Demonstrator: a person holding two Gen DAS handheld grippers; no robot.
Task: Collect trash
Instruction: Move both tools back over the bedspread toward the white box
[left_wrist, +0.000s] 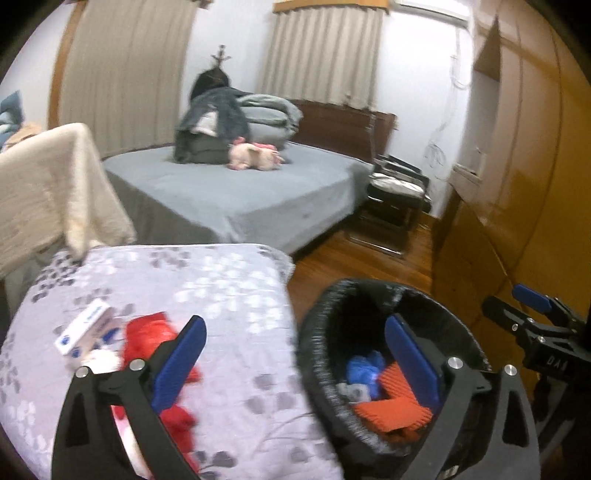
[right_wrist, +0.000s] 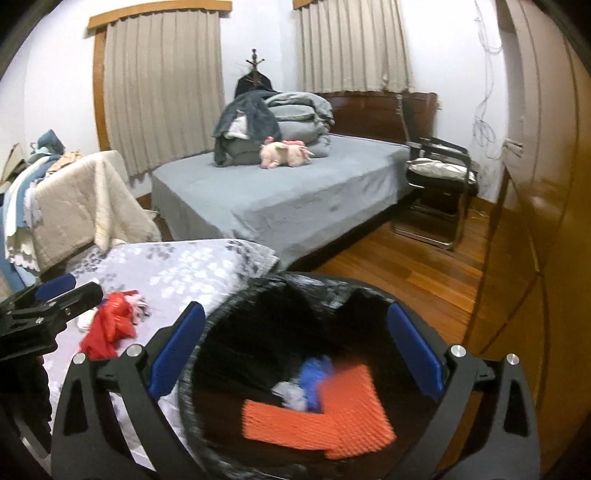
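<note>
A black-lined trash bin (left_wrist: 325, 332) stands on the floor beside a floral-covered table (left_wrist: 221, 280). Orange foam netting (left_wrist: 388, 413), a blue wad (left_wrist: 364, 367) and grey scraps lie inside it. In the right wrist view the bin (right_wrist: 236, 317) fills the lower frame, with the netting (right_wrist: 347, 410) inside. On the table lie a crumpled red bag (left_wrist: 147, 336) and a white and blue small box (left_wrist: 86, 326). My left gripper (left_wrist: 295, 354) is open and empty, spanning the table edge and bin. My right gripper (right_wrist: 295, 347) is open and empty above the bin. The red bag (right_wrist: 110, 325) shows to its left.
A grey bed (right_wrist: 288, 192) with folded bedding and a pink plush toy (right_wrist: 284, 153) stands behind. A cream blanket over a chair (left_wrist: 48, 192) is at the left. A black chair (right_wrist: 439, 184) and wooden wardrobe (right_wrist: 535, 221) flank the wooden floor (right_wrist: 406, 266).
</note>
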